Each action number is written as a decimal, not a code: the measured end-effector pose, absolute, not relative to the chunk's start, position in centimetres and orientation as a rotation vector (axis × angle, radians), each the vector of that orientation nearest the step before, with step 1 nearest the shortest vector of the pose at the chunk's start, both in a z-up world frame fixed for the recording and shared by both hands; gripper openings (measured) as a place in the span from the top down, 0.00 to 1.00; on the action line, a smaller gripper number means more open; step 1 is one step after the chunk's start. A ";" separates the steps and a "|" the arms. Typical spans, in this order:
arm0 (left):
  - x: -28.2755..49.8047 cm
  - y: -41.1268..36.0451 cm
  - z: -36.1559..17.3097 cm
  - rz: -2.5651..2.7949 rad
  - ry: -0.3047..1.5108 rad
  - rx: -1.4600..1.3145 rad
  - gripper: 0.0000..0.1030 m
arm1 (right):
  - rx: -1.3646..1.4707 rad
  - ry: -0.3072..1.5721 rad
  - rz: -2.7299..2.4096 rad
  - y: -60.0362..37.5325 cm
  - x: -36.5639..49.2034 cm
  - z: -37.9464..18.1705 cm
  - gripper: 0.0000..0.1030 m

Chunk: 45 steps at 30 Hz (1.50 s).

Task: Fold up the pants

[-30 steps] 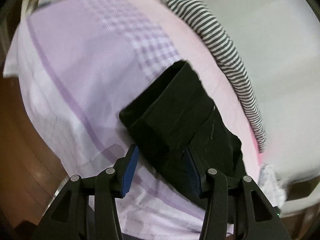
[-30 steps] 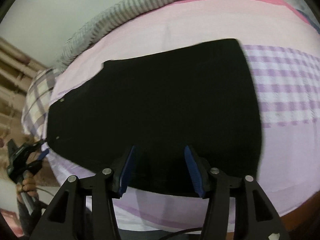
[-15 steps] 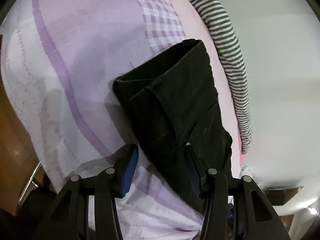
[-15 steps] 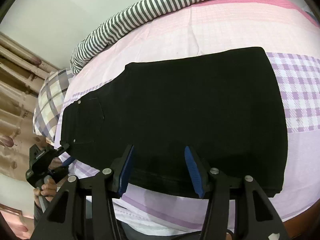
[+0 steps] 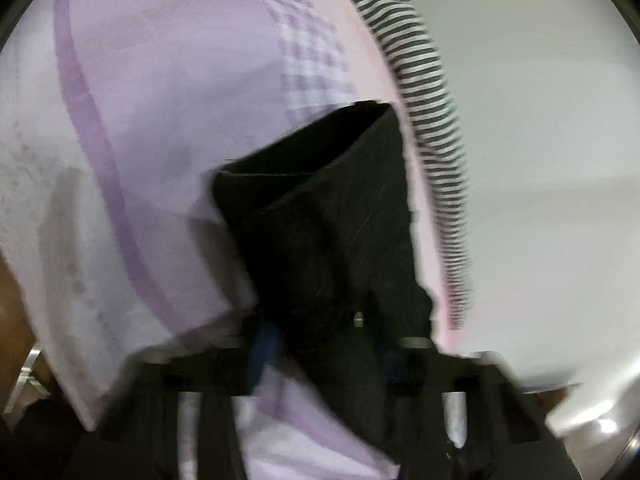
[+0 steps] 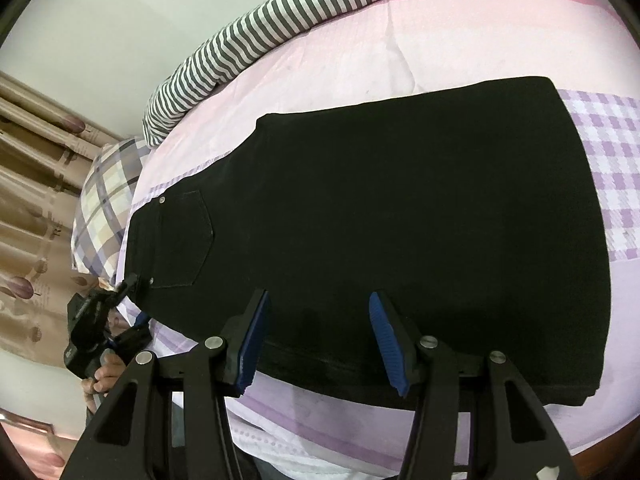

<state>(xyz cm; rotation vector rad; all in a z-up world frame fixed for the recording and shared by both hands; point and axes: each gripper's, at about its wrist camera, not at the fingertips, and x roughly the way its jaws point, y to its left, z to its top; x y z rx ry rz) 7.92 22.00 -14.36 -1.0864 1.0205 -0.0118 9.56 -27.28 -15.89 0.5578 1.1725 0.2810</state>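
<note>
Lying flat, black denim pants (image 6: pixel 400 208)

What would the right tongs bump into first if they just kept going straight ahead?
Most likely the black pants. The right tongs are open and point at the near long edge of the pants, which lie flat on the pink and purple bedsheet. Nothing else shows in between, though depth is hard to judge.

Striped blanket (image 6: pixel 256 36) along pink-lilac bedsheet (image 6: pixel 400 52), plaid pillow (image 6: pixel 104 200), floral curtain (image 6: pixel 32 184).
</note>
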 end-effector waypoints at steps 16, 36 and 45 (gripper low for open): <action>13.8 8.7 -1.5 -0.287 0.888 -0.523 0.90 | 0.634 1.076 0.256 -30.6 9.0 -13.9 0.51; 13.1 -16.1 -9.3 -0.664 1.255 0.047 0.88 | 0.805 1.017 0.138 -39.8 6.8 -14.9 0.51; 10.8 -16.1 -6.9 -0.751 1.188 0.137 0.68 | 0.821 1.046 0.196 -39.9 7.6 -15.7 0.51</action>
